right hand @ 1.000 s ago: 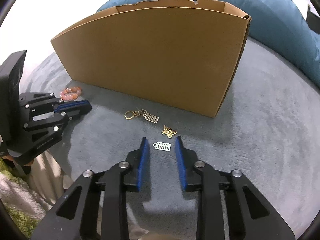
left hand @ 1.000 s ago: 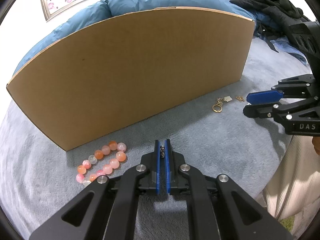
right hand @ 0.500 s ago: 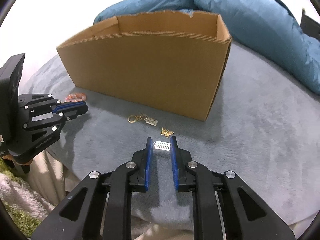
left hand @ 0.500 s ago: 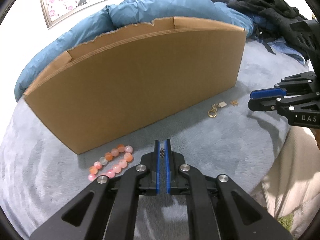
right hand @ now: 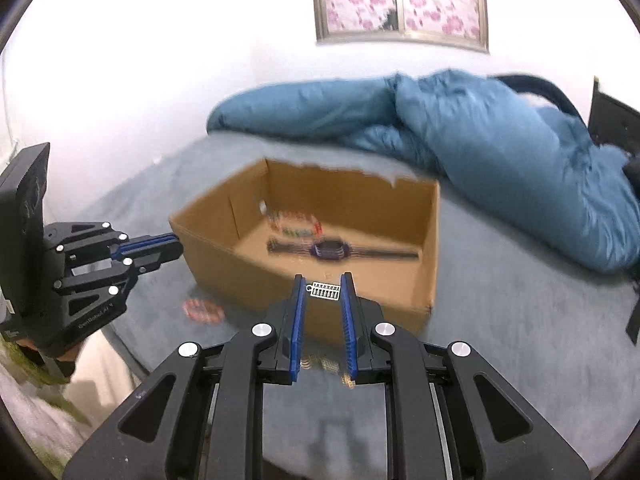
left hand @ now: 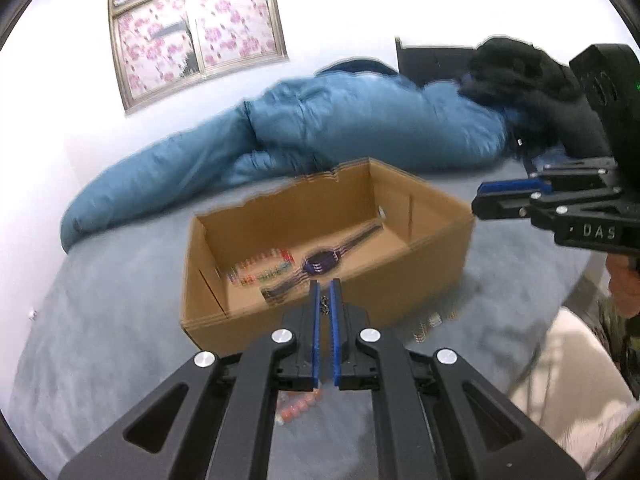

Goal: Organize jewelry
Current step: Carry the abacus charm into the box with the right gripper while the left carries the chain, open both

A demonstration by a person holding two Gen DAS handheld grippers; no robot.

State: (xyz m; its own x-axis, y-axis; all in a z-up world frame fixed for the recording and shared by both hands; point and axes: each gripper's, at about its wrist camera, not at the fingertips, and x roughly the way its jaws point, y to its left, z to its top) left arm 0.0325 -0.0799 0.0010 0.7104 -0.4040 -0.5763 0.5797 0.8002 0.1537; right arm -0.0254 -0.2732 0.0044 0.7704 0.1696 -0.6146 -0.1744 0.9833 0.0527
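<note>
An open cardboard box (left hand: 424,264) (right hand: 430,240) stands on the grey bed and holds a purple watch (left hand: 320,261) (right hand: 332,249) and a colourful bead strand (left hand: 260,269). My left gripper (left hand: 325,300) is shut on a small metal chain piece and is held above the box's near wall. My right gripper (right hand: 324,292) is shut on a small silver abacus charm (right hand: 325,291) and is held above the box's near wall. A pink-orange bead bracelet (left hand: 298,407) (right hand: 202,309) lies on the bed in front of the box. A gold key ring and charms (right hand: 326,365) lie below my right gripper.
A blue duvet (left hand: 320,128) (right hand: 480,140) is bunched behind the box. Black clothes (left hand: 520,76) lie at the back right. The bed edge with a beige sheet (left hand: 560,368) is at the near right.
Both grippers have risen well above the bed with their pieces, so the box's inside now shows. The right gripper closed on the abacus charm and lifted it.
</note>
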